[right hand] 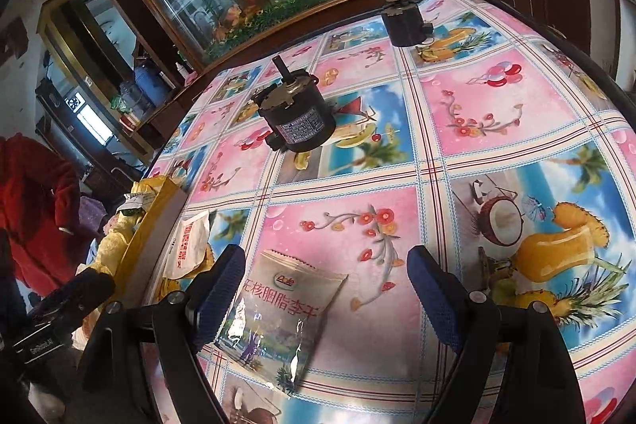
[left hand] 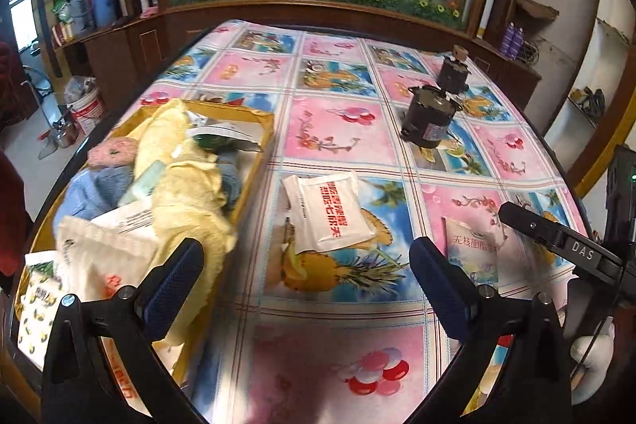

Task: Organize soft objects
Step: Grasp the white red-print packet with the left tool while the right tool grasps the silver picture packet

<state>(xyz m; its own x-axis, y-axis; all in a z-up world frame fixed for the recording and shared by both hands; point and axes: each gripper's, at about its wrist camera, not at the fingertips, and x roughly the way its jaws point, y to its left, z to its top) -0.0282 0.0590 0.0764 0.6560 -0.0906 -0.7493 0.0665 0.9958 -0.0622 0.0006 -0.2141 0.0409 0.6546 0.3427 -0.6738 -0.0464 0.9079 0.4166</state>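
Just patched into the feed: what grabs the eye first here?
The loud fruit-and-flower tablecloth, then the yellow box at its left, heaped with towels and packets. Two black motors stand at the far side; a white packet and a Dole pouch lie loose nearby.

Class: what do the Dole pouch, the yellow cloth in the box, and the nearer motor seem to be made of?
Dole pouch: glossy plastic film, judging by glare and crinkles. Yellow cloth: soft fuzzy fabric, limp folds. Motor: probably metal, dark painted body with a shinier top plate.
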